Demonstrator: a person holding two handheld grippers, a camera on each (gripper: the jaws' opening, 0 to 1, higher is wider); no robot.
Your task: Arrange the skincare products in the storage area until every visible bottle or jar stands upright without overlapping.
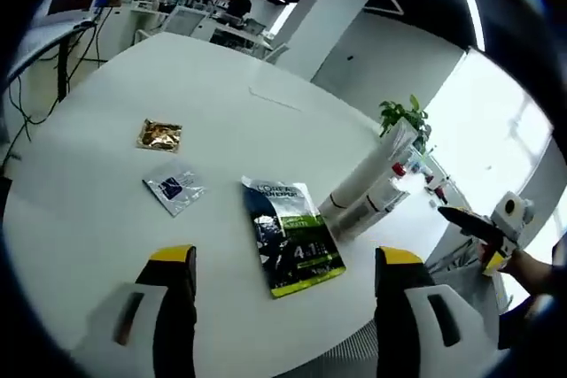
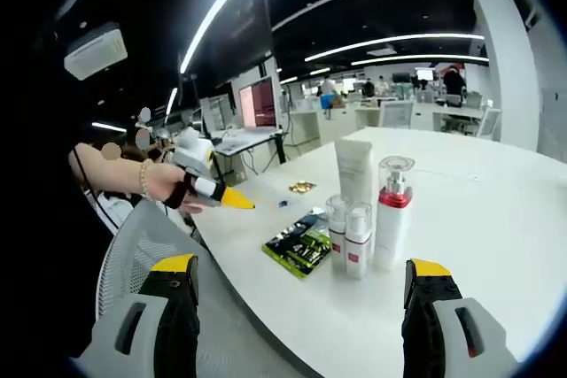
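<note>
Open-plan office, white round worktop carrying everything; desks, monitors and ceiling light strips in the background.

Left gripper view: left tool hovers above the near edge of the worktop, yellow-tipped jaws spread wide, nothing between them. Just beyond the jaws, a green-and-black sachet lies flat. To its left, a small silver sachet, also flat; further out, a gold foil sachet, apart from the others. To the right of the green sachet, the bottles appear tilted by the camera roll: tall white tube and small pump bottles grouped close together. A potted plant sits beyond them. The right tool shows at the right edge, off the worktop, held in a hand.

Right gripper view: right tool sits low in front of the worktop edge, jaws well apart and empty. Bottles stand upright in a tight cluster near the edge: two small pump bottles in front, clear bottle with red band just right of them, white tube behind. Green sachet flat just left of the cluster; gold sachet further back. An office chair stands by the worktop edge. The left tool is over the chair to the left, in a hand with a bead bracelet; can't tell its jaw state from here.
</note>
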